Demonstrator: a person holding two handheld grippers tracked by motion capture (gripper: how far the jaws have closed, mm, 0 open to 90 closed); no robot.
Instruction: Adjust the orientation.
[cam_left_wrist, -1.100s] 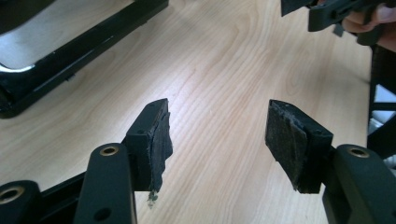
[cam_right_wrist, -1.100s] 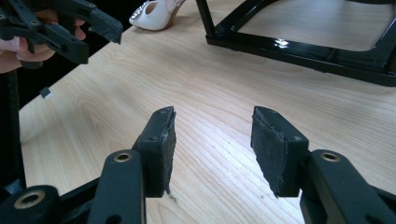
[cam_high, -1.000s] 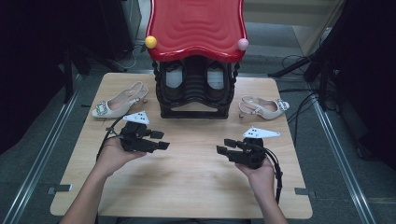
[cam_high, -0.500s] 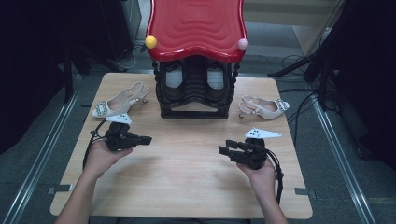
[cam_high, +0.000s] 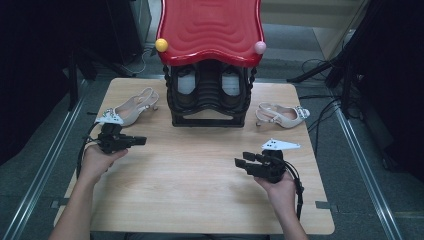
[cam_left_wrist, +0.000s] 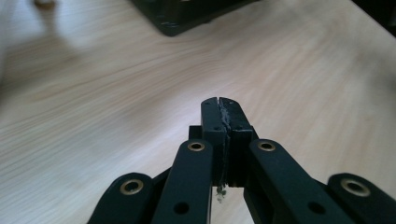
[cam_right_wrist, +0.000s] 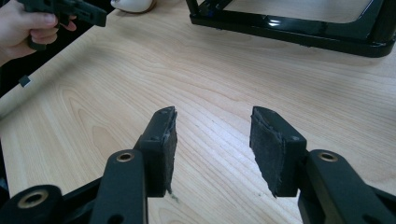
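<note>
**RISK NOTE: LEFT JAWS SHUT BESIDE SHOE, NO GRIP MADE**

Left gripper (cam_high: 136, 141): jaws closed pad to pad, nothing between them, confirmed in the left gripper view (cam_left_wrist: 220, 105). Pointed toward three o'clock, low over the table (cam_high: 190, 195).

Left shoe (cam_high: 129, 110): pale slingback lying at ten o'clock on the table, at twelve o'clock from the left gripper and just beside it. Toe apparently under the gripper's white plate; contact not determinable.

Right gripper (cam_high: 241, 163): jaws parted and empty, pads well apart in the right gripper view (cam_right_wrist: 212, 126). Held at five o'clock on the table.

Right shoe (cam_high: 281, 116): at two o'clock, well apart from both grippers.

Black shoe rack (cam_high: 207, 107) with red top: at twelve o'clock, between the two shoes.

Hazards, as judged:
- Shut jaws moved toward the left shoe: likely to push or spin it toward the nine o'clock edge rather than grasp it. Cause: no opening to admit the strap or the heel.
- Thin slingback strap: liable to slip from the pads if pinched shallowly.
- Trailing cable near the toe: possible snag and drag.
</note>
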